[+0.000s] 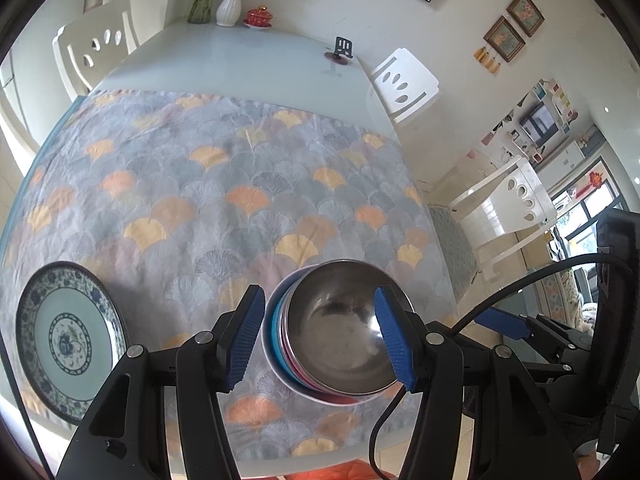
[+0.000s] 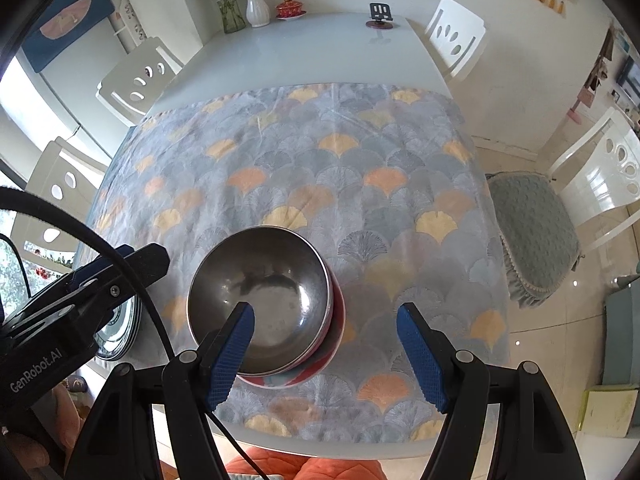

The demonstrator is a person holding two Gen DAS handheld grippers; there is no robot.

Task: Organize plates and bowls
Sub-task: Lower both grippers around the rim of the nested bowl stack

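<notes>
A steel bowl [image 1: 340, 328] tops a stack of coloured bowls [image 1: 280, 344] near the table's front edge. My left gripper [image 1: 320, 336] hovers over the stack with its jaws open. The stack shows between its blue fingers, and no pad presses on it. A blue-and-white patterned plate [image 1: 68, 344] lies to the left. In the right wrist view the steel bowl [image 2: 260, 300] sits left of centre. My right gripper [image 2: 326, 354] is open, its left finger over the bowl's hollow and its right finger above bare cloth. The plate [image 2: 120, 332] is partly hidden beneath the left gripper's body [image 2: 80, 296].
A ginkgo-patterned cloth [image 2: 360, 184] covers the near half of the grey table [image 2: 304, 52]. At the far end stand a white flower vase [image 2: 257, 9], a red lidded cup [image 2: 289, 8] and a small black stand [image 2: 381, 14]. White chairs [image 2: 458, 36] flank the table. A black cable [image 1: 500, 292] trails at right.
</notes>
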